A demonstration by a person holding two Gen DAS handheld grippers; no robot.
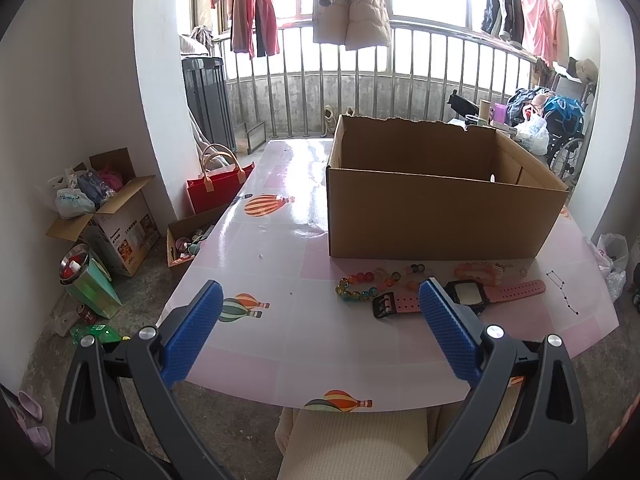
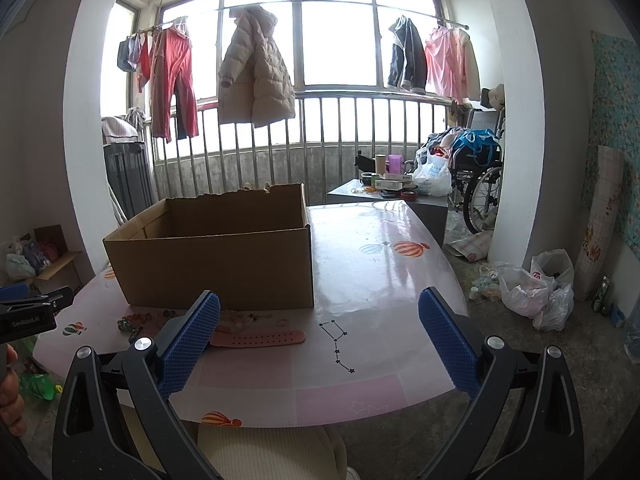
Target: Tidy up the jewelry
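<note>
The left gripper (image 1: 320, 320) has its jaws spread wide with nothing between them. The right gripper (image 2: 320, 324) is likewise wide apart, holding nothing.

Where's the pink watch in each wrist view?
Left wrist: pink watch lies lower right of centre on the table, its dark face partly behind the left gripper's right finger.
Right wrist: only its pink strap shows, lower left of centre, running from behind the right gripper's left finger.
Shared landmark: cardboard box, just behind the watch.
</note>
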